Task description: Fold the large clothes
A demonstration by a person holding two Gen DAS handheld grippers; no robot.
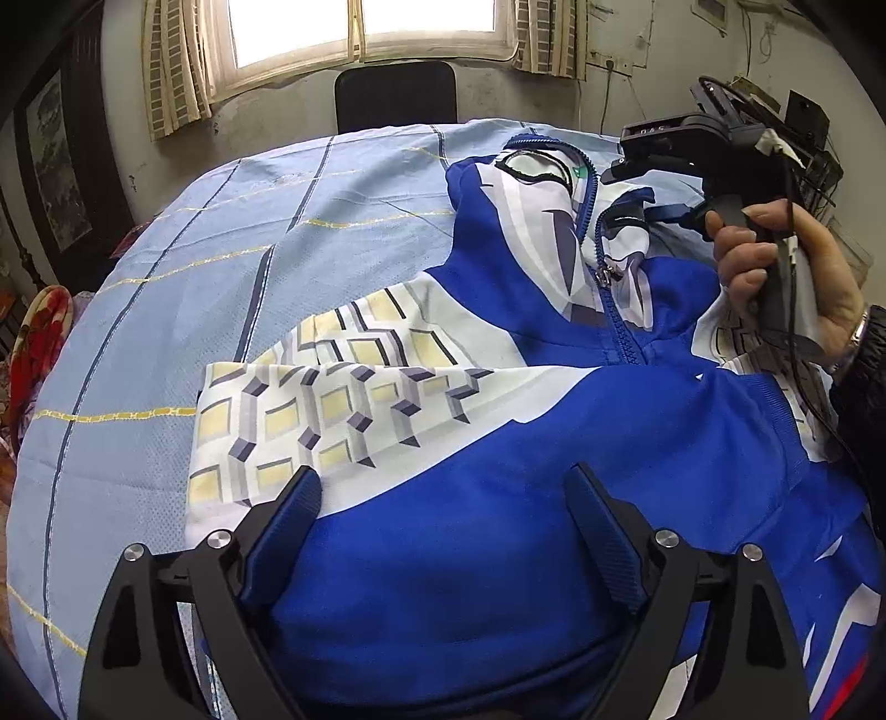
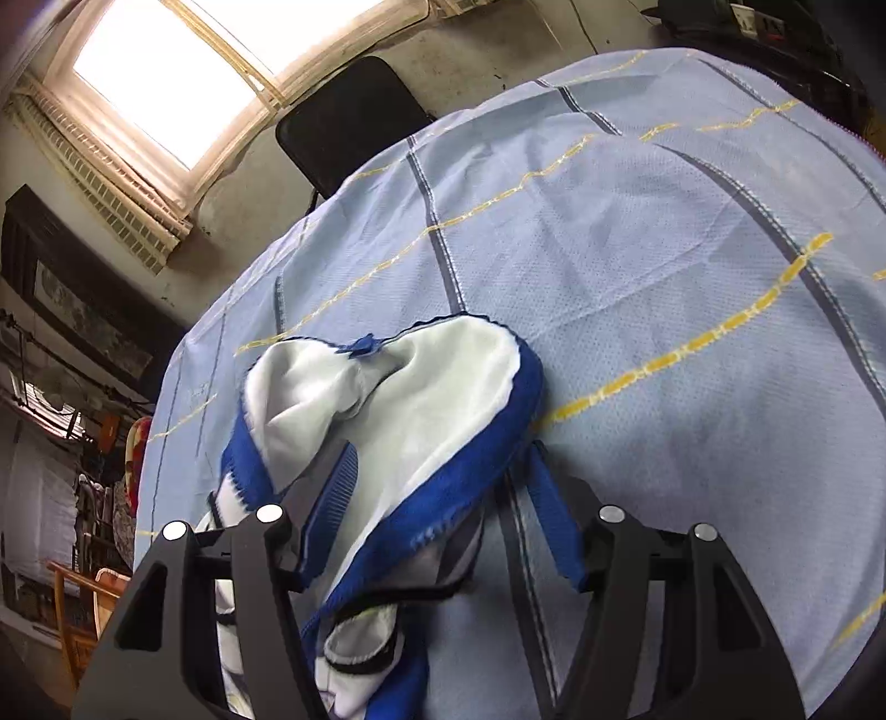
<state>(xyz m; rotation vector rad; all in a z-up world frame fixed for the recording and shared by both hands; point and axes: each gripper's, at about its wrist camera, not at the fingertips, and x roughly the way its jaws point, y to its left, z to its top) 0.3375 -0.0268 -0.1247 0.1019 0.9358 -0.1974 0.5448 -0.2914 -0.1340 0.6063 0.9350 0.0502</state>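
A blue and white zip jacket [image 1: 554, 471] lies spread on a table under a light-blue checked cloth [image 1: 221, 266]. One sleeve with a yellow and grey block pattern [image 1: 310, 410] is folded across its front. My left gripper [image 1: 443, 498] stands wide open just over the blue body fabric, pads clear of it. A hand holds my right gripper [image 1: 664, 213] at the collar end. In the right wrist view the white-lined collar [image 2: 421, 399] lies between the fingers of the right gripper [image 2: 443, 482], loose and not pinched. The left finger [image 2: 338, 482] is partly hidden by fabric.
A black chair [image 1: 396, 97] stands behind the table's far edge, under a bright window [image 1: 360, 27]. A red floral cloth [image 1: 39, 343] lies off the left edge. A cluttered shelf with cables [image 1: 803, 127] is at the right. Bare cloth [image 2: 692, 277] stretches beyond the collar.
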